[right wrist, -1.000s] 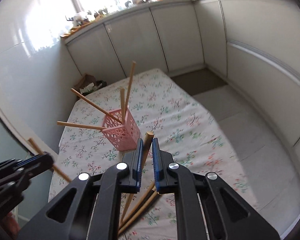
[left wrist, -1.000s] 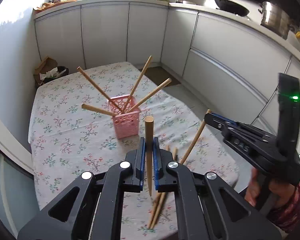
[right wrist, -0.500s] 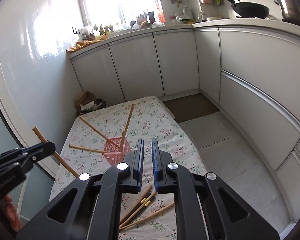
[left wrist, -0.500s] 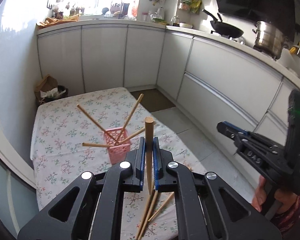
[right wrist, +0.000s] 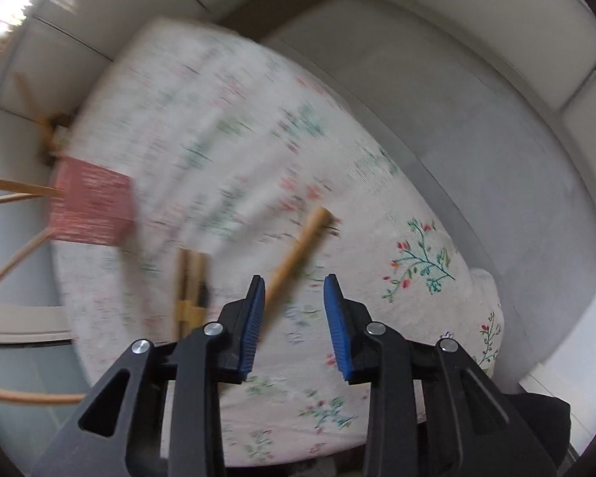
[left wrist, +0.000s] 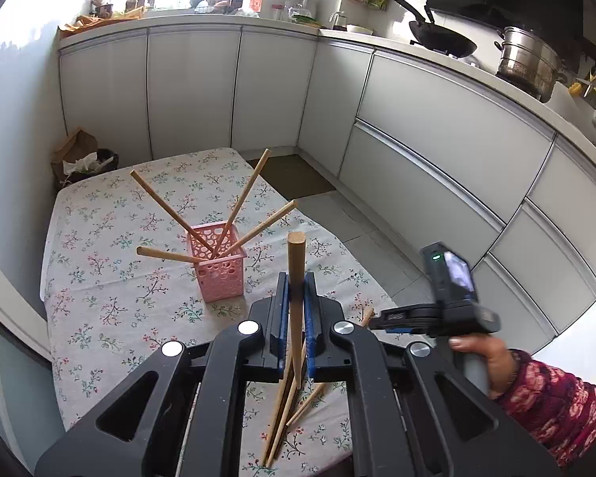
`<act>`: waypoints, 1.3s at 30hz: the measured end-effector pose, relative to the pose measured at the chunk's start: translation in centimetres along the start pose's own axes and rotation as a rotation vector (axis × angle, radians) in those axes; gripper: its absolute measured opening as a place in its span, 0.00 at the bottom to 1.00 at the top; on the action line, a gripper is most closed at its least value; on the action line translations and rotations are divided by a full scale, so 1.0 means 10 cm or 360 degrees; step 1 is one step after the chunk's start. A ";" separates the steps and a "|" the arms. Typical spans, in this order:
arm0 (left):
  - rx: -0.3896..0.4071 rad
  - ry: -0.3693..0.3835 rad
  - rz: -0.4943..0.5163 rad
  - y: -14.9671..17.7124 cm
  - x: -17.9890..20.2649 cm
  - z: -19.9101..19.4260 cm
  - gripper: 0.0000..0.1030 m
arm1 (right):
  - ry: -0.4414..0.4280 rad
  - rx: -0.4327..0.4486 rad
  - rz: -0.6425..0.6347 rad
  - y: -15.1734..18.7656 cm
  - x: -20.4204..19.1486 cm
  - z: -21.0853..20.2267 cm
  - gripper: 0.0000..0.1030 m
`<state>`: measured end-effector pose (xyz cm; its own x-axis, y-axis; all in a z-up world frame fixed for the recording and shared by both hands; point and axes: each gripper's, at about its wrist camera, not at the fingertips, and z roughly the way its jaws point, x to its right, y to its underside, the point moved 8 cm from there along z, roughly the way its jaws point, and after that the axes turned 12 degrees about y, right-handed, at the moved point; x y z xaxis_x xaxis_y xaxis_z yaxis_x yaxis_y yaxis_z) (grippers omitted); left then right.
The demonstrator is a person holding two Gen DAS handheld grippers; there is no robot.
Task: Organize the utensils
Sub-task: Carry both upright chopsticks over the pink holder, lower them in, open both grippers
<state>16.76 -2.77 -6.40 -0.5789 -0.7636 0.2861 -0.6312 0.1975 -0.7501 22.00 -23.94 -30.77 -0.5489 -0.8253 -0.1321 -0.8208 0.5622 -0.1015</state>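
Left gripper (left wrist: 297, 290) is clamping a stick (left wrist: 296, 278) upright between its jaws, rounded end poking up above the blue pads (left wrist: 283, 318), and I'm holding it up over the near part of the desk (left wrist: 99, 286). Straight ahead on the flowery cloth the pink basket (left wrist: 218, 270) is sitting with four sticks (left wrist: 234, 210) fanning out of it in different directions. A few loose sticks (left wrist: 282, 421) are lying on the cloth right under my left gripper, partly hidden by it.

Right gripper (right wrist: 294, 298) has its jaws spread wide with nothing between the pads yet. Its view is pretty smeared, so take this loosely: it's looking down at the desk (right wrist: 417, 298), and one loose stick (right wrist: 298, 254) is lying at an angle with its near end running in just beside the left-hand pad (right wrist: 254, 318). Can't tell if it's touching. Two more sticks (right wrist: 190, 278) are lying side by side a bit further left, and the basket (right wrist: 91, 206) is off to the far left.

From the left camera I'm also seeing the right gripper (left wrist: 381, 318) low over the desk's near right edge, with the hand (left wrist: 480, 361) on its handle.
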 end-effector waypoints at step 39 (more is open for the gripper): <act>0.0303 -0.0007 -0.0163 -0.47 -0.12 -0.44 0.06 | -0.0126 0.1272 -0.0274 0.24 -0.62 -2.16 0.08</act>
<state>18.15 -0.09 -0.64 -0.5141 -0.7766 0.3641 -0.5772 -0.0007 -0.8166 20.04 -18.59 -8.94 -0.3881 -0.9142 -0.1166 -0.5156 0.3203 -0.7947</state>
